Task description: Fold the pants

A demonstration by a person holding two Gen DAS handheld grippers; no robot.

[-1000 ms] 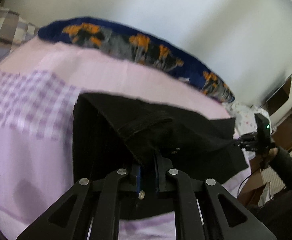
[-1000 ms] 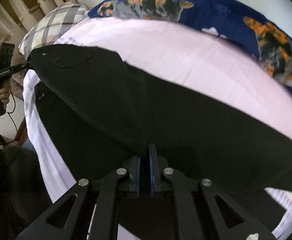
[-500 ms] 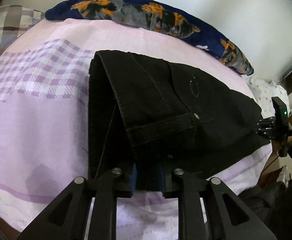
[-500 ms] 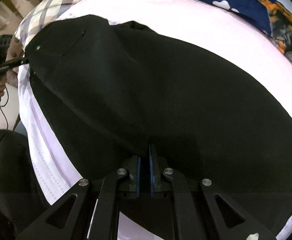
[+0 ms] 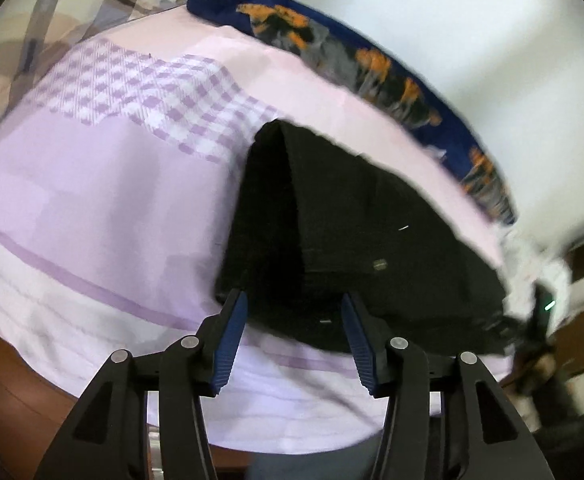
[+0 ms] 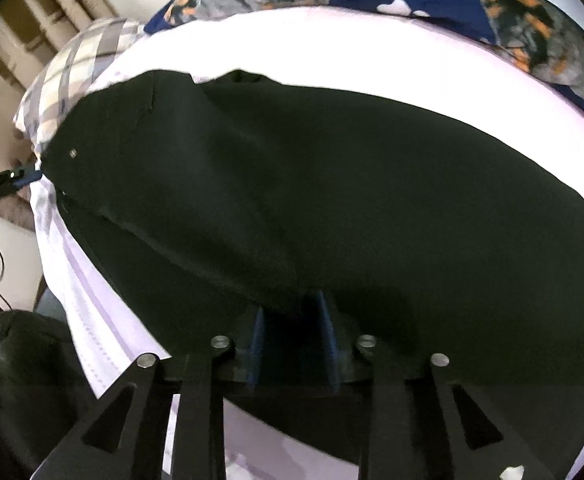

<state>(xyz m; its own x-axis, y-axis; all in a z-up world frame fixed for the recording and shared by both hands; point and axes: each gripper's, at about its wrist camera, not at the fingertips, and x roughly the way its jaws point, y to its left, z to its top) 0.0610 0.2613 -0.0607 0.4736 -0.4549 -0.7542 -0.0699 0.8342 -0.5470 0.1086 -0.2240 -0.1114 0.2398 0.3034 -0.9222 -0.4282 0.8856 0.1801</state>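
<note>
Fold laid: black pants (image 5: pixel 372 240) lie doubled mid-frame on the bed (image 5: pixel 91 208), my left fingers (image 5: pixel 294 334) and right fingers (image 6: pixel 292 340) just opening, nothing gripped; next, regrasp for another fold.

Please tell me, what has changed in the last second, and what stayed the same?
Both grippers let go: the left gripper and right gripper have just been opening, leaving the black pants folded flat on the lilac sheet. The blue blanket stayed put.

Both grippers' fingers (image 5: pixel 233 332) newly parted, black pants (image 5: pixel 352 232) released flat on bed.
</note>
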